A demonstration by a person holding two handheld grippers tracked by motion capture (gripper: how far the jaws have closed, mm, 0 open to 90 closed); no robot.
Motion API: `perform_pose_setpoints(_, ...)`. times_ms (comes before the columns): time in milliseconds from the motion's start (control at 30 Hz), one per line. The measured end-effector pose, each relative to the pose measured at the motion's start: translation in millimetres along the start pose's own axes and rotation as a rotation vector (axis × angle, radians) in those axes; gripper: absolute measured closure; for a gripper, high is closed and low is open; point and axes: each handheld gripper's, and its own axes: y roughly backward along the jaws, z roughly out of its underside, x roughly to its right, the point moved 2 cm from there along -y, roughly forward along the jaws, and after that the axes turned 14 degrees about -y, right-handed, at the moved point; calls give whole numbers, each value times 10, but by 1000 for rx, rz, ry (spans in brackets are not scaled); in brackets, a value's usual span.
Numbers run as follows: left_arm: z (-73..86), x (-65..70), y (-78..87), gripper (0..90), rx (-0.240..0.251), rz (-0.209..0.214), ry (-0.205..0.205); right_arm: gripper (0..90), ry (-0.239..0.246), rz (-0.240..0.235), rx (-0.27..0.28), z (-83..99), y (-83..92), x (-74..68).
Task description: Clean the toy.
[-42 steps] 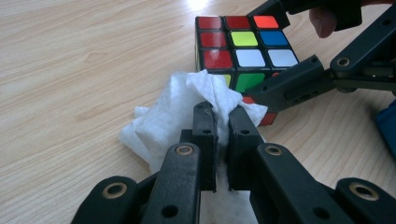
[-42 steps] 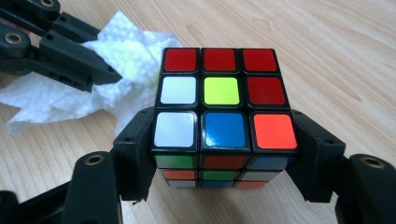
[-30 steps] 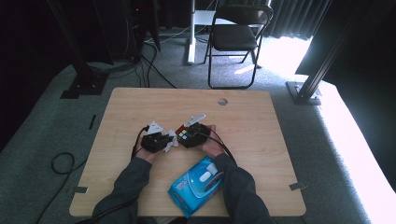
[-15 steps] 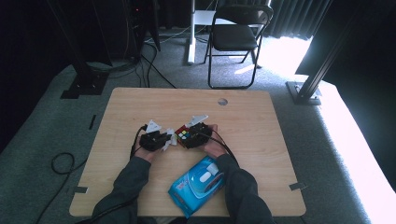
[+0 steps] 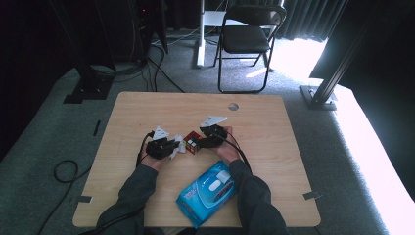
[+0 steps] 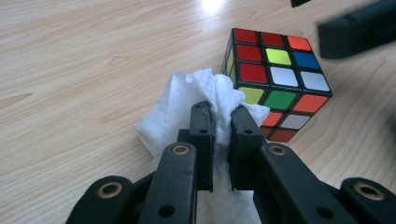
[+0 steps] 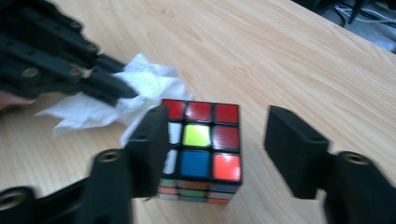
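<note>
Blue wipe packet point(image 5: 208, 191) lies nearest. Left tongs point(image 6: 220, 116) clenched on a white wipe point(image 6: 180, 105) touching the puzzle cube point(image 7: 201, 144) at mid-counter point(image 5: 274, 147). Right tongs point(image 7: 215, 149), closing, straddle it ungripped. Wiping appears underway, unfinished.

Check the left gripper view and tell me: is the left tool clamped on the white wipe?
Yes: the left tool has its two black jaws pinched together on a fold of the white wipe, right beside the puzzle cube.
</note>
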Motion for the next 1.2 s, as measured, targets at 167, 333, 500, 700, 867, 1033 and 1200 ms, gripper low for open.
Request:
perform_pose_setpoints(167,-13,21,4,821,0,4,-14,537,-47,17,-28,25,-65,76)
perform_pose_setpoints(333,-13,32,-2,820,0,8,-13,599,-104,18,-38,36,-106,119)
perform_pose_setpoints(500,-20,43,-7,819,0,9,-14,609,-144,4,-46,33,-112,138)
perform_pose_setpoints(700,-25,47,-14,820,1,9,-14,618,-222,-37,-63,34,-120,190)
perform_pose_setpoints(867,-37,53,-14,820,-1,11,-20,664,-319,-97,-76,51,-130,254)
perform_pose_setpoints(1033,-48,59,-11,819,2,9,-22,706,-377,-125,-97,46,-137,277)
perform_pose_setpoints(1200,-47,54,-4,818,5,11,-20,704,-426,-145,-108,48,-143,312)
